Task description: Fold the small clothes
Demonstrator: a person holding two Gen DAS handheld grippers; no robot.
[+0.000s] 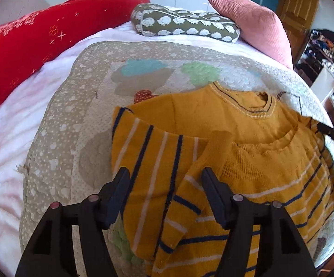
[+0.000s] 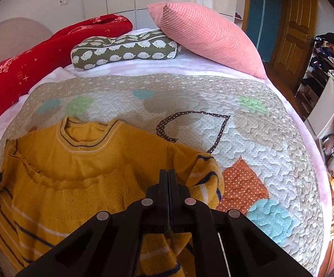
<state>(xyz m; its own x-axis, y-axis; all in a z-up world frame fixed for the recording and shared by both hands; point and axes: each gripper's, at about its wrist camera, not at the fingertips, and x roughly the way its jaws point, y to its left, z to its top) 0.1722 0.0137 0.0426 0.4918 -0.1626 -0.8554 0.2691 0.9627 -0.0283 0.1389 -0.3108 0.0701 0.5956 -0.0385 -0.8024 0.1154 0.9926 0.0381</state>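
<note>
While the left tongs [image 1: 164, 175] stand wide apart with nothing pinched, a striped sleeve of the mustard sweater [image 1: 247, 138] lies folded inward just under and between their fingers [image 1: 120, 184]. The right tongs [image 2: 168, 177] are pressed tight together; sweater fabric bunches directly below and beside them, near the sweater's other sleeve [image 2: 207, 175], but whether cloth is caught between the pads cannot be told. The sweater lies flat on the quilted mat [image 2: 247, 138], neckline [image 2: 86, 136] pointing away from both tongs, its bottom part folded up over the chest. Beyond the sweater, the mat's brown heart outline [image 2: 190, 129] shows to its right. Farther past the sweater lie the hedgehog-print pillow [image 2: 125, 50], the red bolster [image 2: 40, 57] and the pink cushion [image 2: 208, 37] on the bed [image 2: 51, 73].
</note>
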